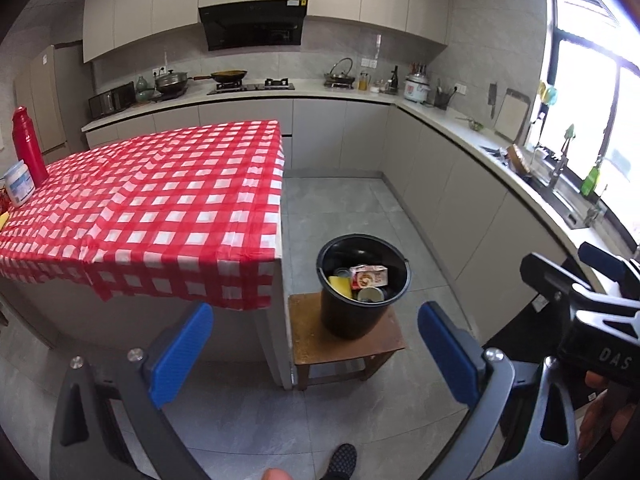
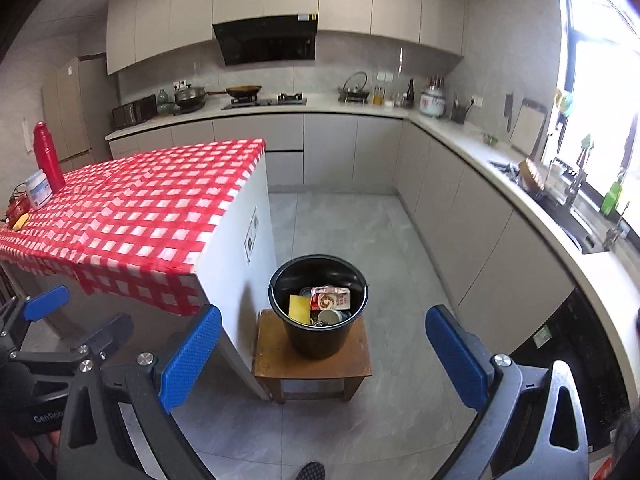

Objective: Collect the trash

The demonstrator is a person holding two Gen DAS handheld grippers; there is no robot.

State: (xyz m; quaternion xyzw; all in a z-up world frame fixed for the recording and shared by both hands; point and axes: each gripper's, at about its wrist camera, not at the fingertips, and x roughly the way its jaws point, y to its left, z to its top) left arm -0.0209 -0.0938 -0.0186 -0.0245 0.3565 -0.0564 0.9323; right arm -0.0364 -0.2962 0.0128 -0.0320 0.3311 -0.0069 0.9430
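A: Starting at the far left, what stands around?

B: A red flask (image 2: 48, 156) and a white tub (image 2: 38, 189) sit at the far left end of the table (image 2: 132, 216), which wears a red-checked cloth. A small red packet (image 2: 16, 210) and something yellow (image 2: 20, 221) lie just beside the tub. The rest of the cloth is bare.

A: And the grippers?

B: The left gripper (image 1: 316, 356) has its blue pads (image 1: 182, 354) spread wide with nothing between them. The right gripper (image 2: 324, 360) is likewise wide apart and holds nothing. Both hang above the floor, well back from the table's near edge.

A: Where is the trash?

B: In the black bucket (image 2: 318, 336), on a low wooden stool (image 2: 312, 364) just beside the table's right end panel. Inside lie a printed carton (image 2: 331, 297), a yellow sponge-like piece (image 2: 299, 307), and a round lid or can (image 2: 330, 316).

A: Anything in the way?

B: The table's corner stands between the left gripper and the bucket's left side. Further right runs the counter (image 2: 520, 184) with a sink (image 2: 576, 220) under the window, well apart from the bucket.
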